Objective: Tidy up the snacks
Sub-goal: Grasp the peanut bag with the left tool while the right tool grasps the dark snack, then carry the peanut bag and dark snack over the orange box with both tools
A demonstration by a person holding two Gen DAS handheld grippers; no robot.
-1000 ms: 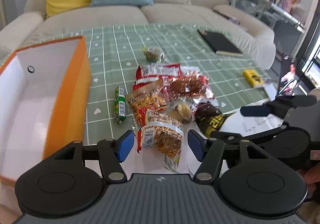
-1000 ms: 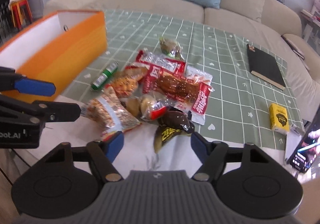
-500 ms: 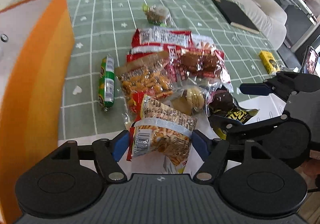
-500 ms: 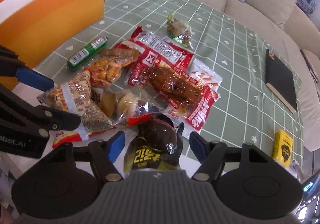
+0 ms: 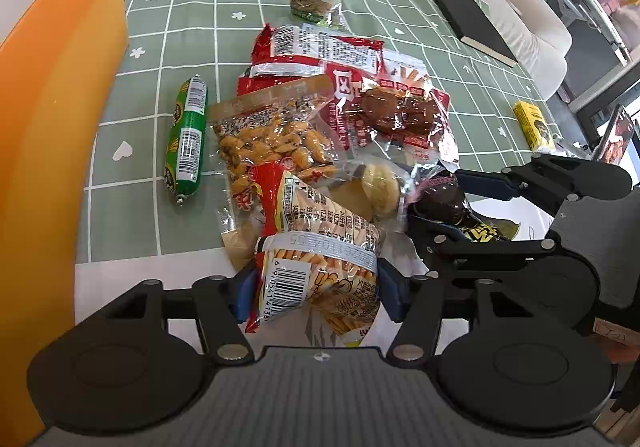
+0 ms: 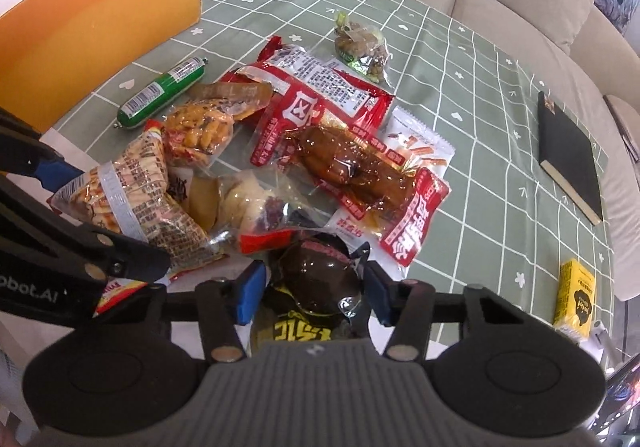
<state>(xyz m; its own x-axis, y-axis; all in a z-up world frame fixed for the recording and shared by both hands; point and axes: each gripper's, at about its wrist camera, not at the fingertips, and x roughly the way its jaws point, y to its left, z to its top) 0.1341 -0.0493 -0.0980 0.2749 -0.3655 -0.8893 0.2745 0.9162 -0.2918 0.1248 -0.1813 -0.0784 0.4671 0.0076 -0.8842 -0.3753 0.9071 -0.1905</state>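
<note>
Between left jaws — half-hidden cracker packet [image 5: 316, 271]

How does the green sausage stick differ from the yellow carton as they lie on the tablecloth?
The green sausage stick is a round tube with pinched ends; the yellow carton is a flat-sided box. The sausage stick lies near the orange box beside the snack pile; the carton sits alone at the far right edge, away from the pile. Both lie on the tablecloth, and neither gripper touches them.
</note>
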